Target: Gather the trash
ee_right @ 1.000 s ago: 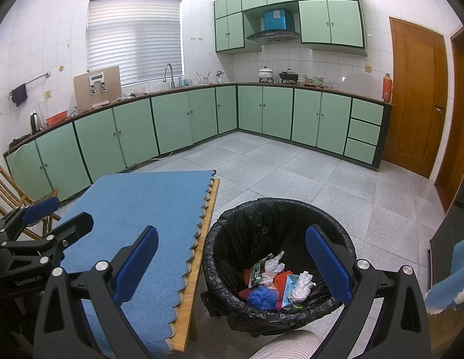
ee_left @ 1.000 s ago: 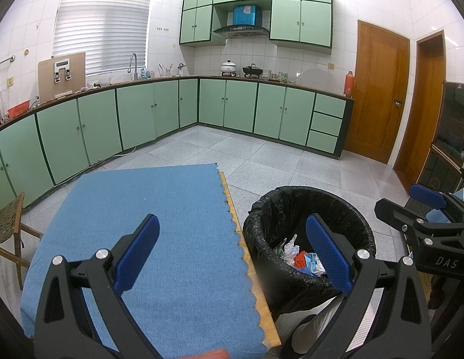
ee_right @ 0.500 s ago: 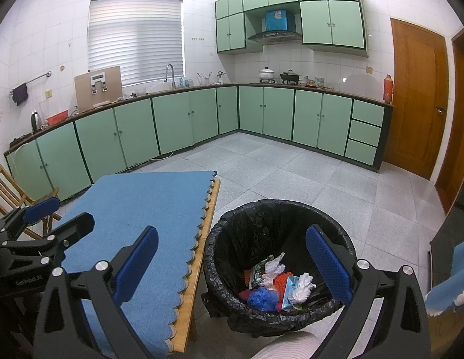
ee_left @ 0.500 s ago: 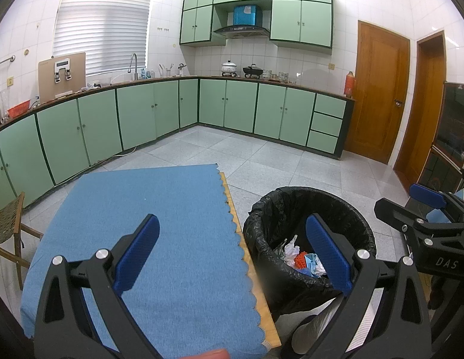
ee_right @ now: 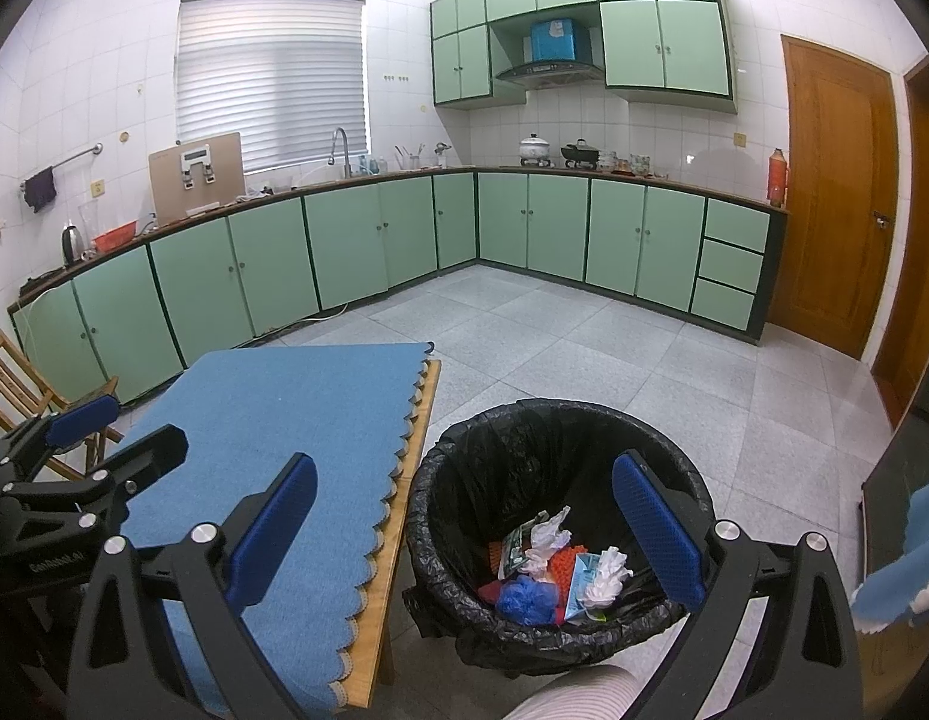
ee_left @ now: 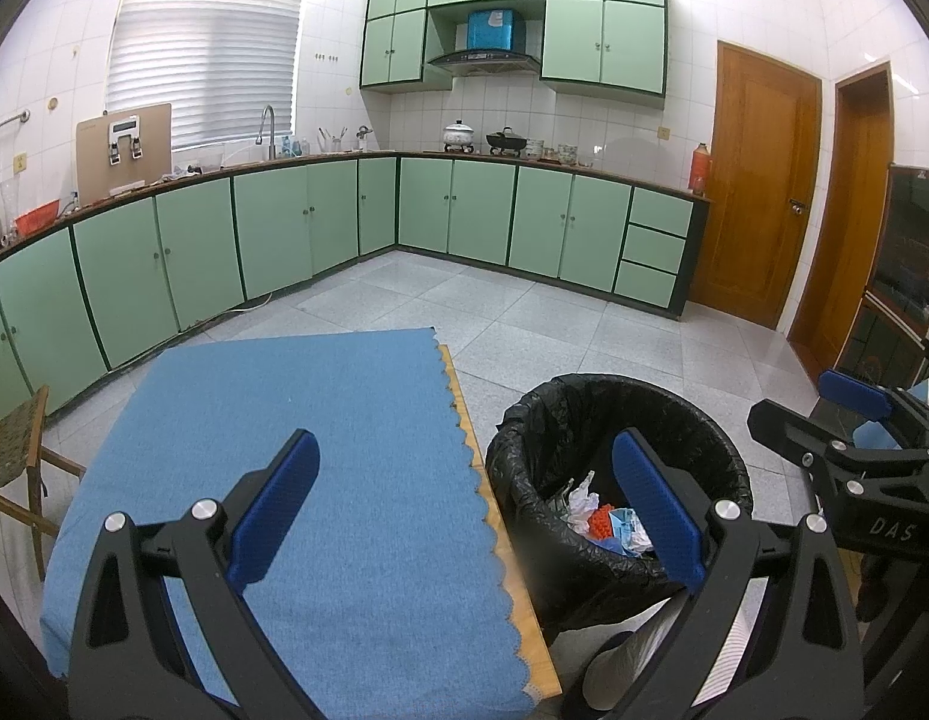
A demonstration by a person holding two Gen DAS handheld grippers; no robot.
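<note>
Left claw [ee_left: 464, 507]: spread wide, holding nothing, over the near tabletop [ee_left: 506, 552] edge. Right claw [ee_right: 464, 525]: spread wide, holding nothing, above the bin [ee_right: 560, 420]. Trash [ee_right: 554, 570]: inside the bin, right of the tabletop. Step: collection apparently finished; next, check for leftovers.

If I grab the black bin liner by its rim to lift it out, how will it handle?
The liner looks thin and wrinkled, so it is probably floppy and will bunch when pinched. The trash inside is crumpled paper and wrappers, likely light. The glossy film may slip between the pads.
</note>
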